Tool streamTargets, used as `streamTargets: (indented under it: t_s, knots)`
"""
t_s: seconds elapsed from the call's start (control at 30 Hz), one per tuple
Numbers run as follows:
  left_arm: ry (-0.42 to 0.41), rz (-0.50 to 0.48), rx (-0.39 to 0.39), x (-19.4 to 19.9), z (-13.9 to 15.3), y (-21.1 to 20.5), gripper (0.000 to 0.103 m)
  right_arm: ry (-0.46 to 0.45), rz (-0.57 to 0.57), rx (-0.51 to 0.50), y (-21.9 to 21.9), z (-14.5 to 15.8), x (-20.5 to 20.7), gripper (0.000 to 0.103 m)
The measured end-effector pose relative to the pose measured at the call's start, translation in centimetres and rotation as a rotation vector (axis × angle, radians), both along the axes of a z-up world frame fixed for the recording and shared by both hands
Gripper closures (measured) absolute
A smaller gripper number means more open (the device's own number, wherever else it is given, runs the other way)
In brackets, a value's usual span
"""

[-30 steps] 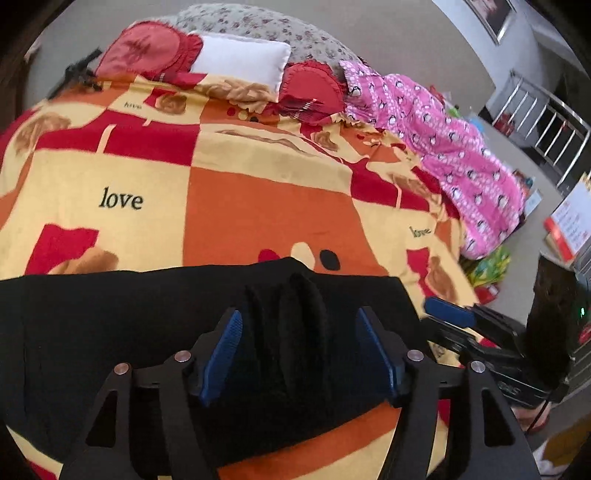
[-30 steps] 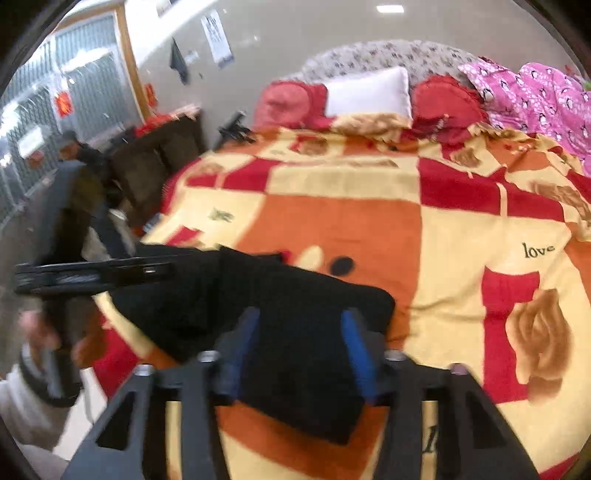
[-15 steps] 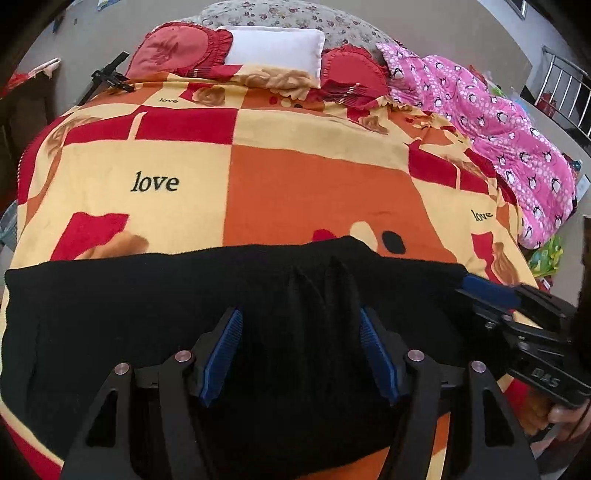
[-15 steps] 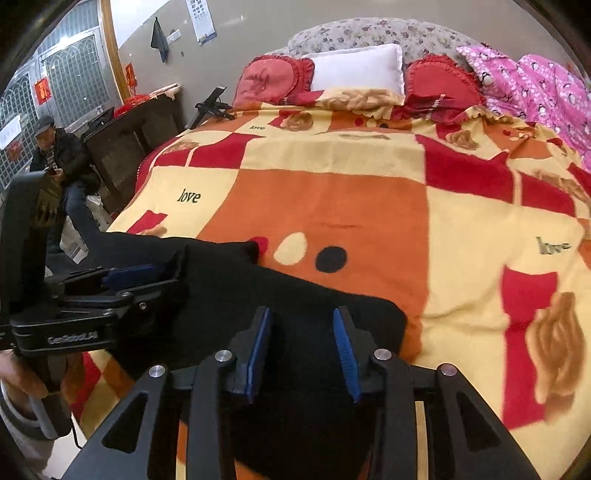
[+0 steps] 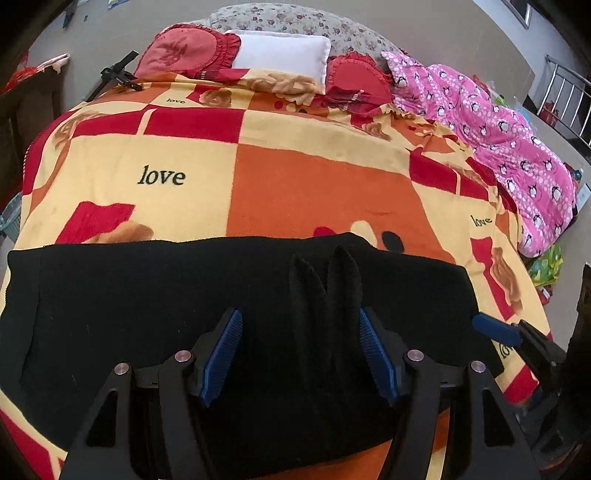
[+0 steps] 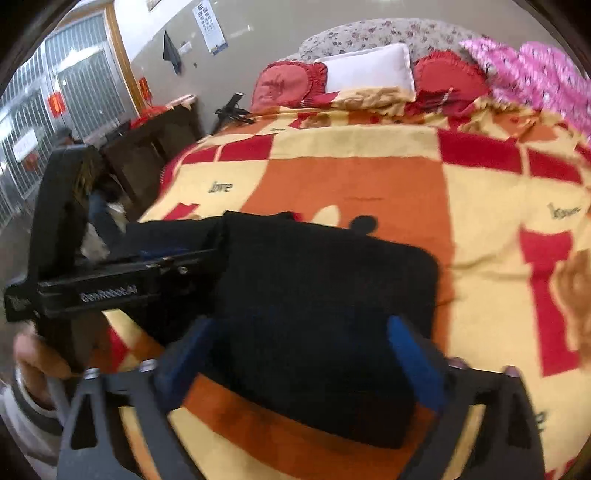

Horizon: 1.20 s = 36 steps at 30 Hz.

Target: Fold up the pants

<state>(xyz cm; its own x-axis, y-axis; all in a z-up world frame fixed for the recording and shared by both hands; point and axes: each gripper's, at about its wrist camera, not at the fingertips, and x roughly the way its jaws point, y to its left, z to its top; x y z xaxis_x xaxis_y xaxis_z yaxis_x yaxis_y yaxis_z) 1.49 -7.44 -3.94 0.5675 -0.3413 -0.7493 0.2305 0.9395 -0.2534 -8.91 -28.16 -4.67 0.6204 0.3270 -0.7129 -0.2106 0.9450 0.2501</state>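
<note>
We see black pants lying across the lower frame on a bed's orange, red and yellow blanket. Our left hand-held gripper and right hand-held gripper both gape wide over them. Pillows sit at top.

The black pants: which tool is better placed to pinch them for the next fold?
Probably the left tool: the black pants bunch into ridges between its blue pads. The right tool is open too, with flat cloth.

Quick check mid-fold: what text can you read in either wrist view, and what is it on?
"love": printed on the blanket, at three spots in the left wrist view.
"GenRobot.AI": on the left gripper body, blurred, likely reading.
Wall poster: too small to read.
Black pants: no visible text.
</note>
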Motion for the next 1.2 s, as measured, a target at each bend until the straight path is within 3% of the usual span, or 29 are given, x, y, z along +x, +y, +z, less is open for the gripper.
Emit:
streamTargets:
  t_s: [0.17, 0.3, 0.47, 0.67, 1.07, 1.2]
  knots:
    - [-0.011, 0.007, -0.028, -0.3, -0.2, 0.7, 0.04, -0.011, 0.016, -0.085, 1.2, -0.1, -0.2, 0.0]
    - [-0.025, 0.023, -0.036, -0.5, 0.2, 1.7, 0.04, -0.005, 0.009, -0.063, 0.8, 0.4, -0.3, 0.001]
    - [-0.064, 0.032, -0.005, -1.1, 0.7, 2.5, 0.039, -0.063, -0.045, 0.009, 0.2, 2.7, -1.1, 0.0]
    - [-0.061, 0.025, -0.008, -1.8, 1.2, 4.1, 0.035, -0.097, -0.091, -0.022, 0.9, 4.3, -1.1, 0.0]
    - [-0.052, 0.019, 0.013, -2.4, 1.5, 6.1, 0.035, -0.045, -0.185, -0.03, 1.4, 3.2, 0.8, 0.0]
    - [-0.053, 0.039, 0.018, -2.7, 1.7, 7.0, 0.035, -0.08, -0.185, -0.047, 2.3, 3.5, 1.1, 0.0]
